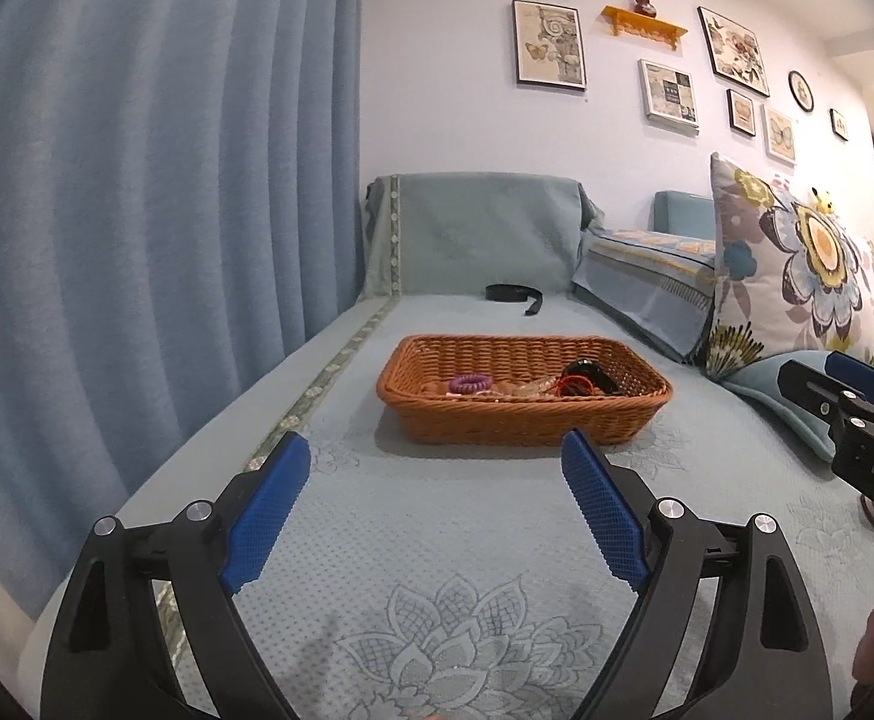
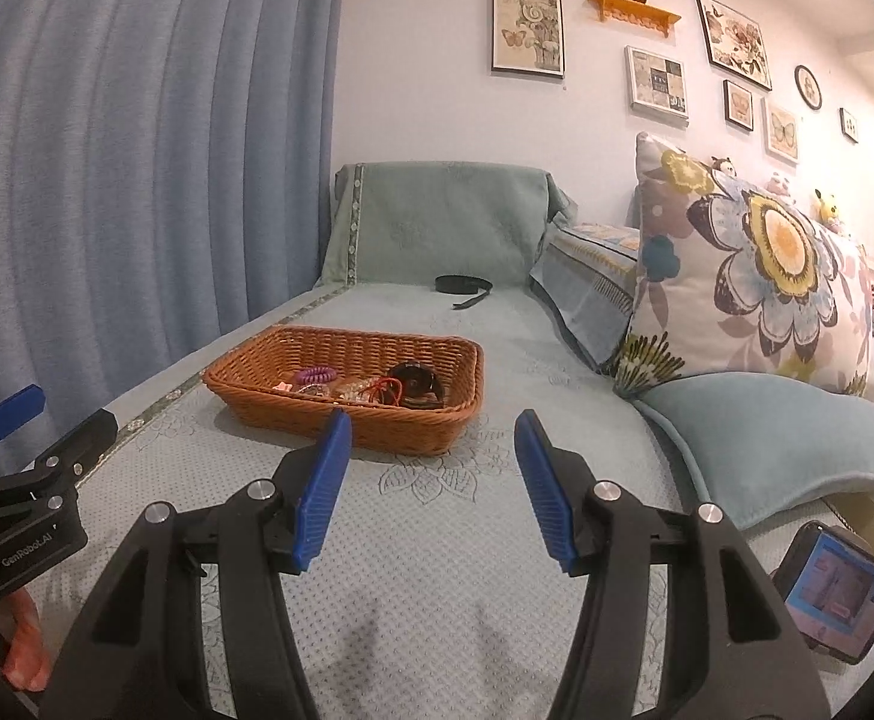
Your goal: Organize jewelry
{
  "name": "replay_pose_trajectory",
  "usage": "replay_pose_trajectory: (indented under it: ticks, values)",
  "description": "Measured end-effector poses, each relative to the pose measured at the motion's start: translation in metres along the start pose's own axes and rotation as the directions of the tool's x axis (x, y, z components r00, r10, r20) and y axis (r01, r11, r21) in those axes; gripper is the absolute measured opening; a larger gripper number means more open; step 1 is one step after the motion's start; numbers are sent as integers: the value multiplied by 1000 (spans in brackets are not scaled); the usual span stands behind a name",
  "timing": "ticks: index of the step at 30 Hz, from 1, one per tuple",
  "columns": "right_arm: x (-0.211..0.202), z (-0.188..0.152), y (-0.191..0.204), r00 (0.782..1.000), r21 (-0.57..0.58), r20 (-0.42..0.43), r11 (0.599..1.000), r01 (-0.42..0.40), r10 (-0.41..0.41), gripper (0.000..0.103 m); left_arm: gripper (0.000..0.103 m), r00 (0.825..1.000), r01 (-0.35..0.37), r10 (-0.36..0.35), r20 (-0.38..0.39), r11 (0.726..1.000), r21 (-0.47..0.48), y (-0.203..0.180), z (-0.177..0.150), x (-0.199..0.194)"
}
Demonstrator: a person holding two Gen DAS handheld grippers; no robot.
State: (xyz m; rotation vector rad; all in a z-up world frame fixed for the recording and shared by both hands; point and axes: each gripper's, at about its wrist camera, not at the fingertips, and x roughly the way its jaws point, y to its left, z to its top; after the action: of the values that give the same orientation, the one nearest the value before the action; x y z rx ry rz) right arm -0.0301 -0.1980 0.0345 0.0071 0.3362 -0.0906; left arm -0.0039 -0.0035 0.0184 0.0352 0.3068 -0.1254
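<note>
In the left wrist view, the left tongs [image 1: 431, 462] are held wide apart over the sofa cover [image 1: 497, 540], holding nothing; the jewelry [image 1: 527, 387] is kept inside the wicker basket [image 1: 521, 420] ahead. In the right wrist view, the right tongs [image 2: 434, 438] are also spread and unloaded, just before the basket.

Inside the wicker basket [image 1: 524, 414], we cannot identify the tangled small pieces [image 2: 356, 390] beside the purple coil [image 1: 470, 384]; its near wall hides their lower parts. At far right, the frame edge crops the phone [image 2: 836, 591], its screen unreadable.
</note>
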Motion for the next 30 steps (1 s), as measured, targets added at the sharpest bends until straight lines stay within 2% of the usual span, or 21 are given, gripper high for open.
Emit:
replay_pose_trajectory:
  ticks: [20, 30]
  values:
    - [2, 3, -10, 999, 61, -37, 998, -6, 9, 53, 84, 999, -5, 3, 36, 999, 44, -7, 1, -7]
    - [-1, 3, -3, 999, 16, -19, 999, 28, -28, 53, 84, 999, -9, 6, 38, 998, 60, -8, 1, -6]
